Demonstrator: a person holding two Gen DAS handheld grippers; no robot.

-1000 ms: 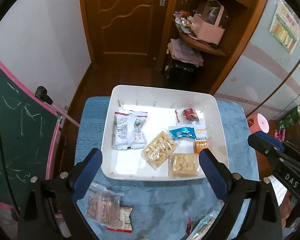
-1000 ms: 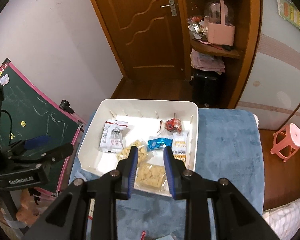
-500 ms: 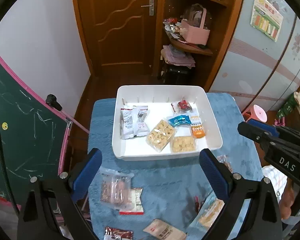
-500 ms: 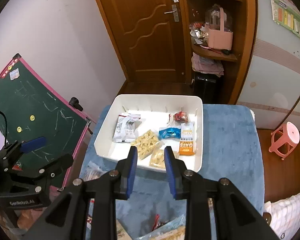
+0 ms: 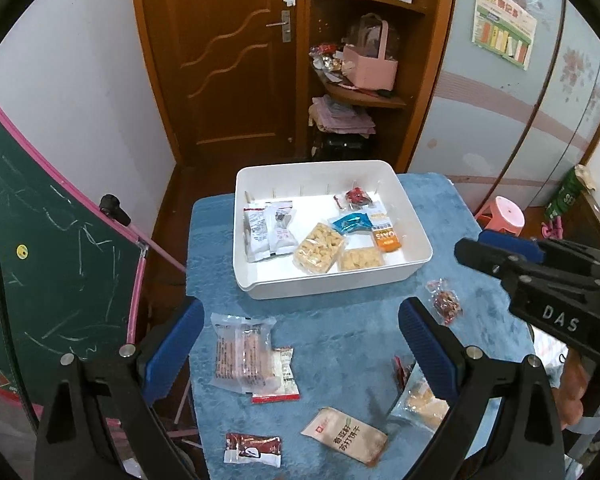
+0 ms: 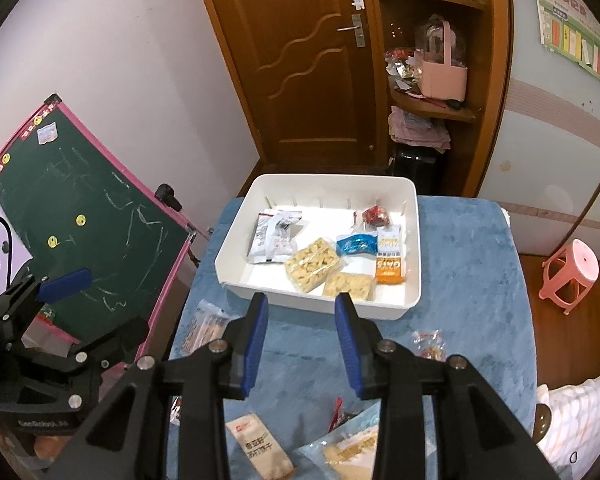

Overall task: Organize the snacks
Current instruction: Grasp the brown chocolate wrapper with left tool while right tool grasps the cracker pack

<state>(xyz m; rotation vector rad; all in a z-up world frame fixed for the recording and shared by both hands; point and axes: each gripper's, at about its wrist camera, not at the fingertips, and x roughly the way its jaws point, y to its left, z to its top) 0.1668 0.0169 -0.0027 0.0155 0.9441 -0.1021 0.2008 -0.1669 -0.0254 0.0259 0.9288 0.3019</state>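
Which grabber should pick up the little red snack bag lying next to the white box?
Probably the right gripper. The red snack bag lies on the blanket's right side, just beside its open fingers. The left gripper, also open, hangs nearer the clear packet.

Both wrist views look down from above, sharing the white tray (image 5: pixel 416 216).

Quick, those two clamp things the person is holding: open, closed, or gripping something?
Left tool: wide open, holding nothing.
Right tool: open, nothing between its blue pads.
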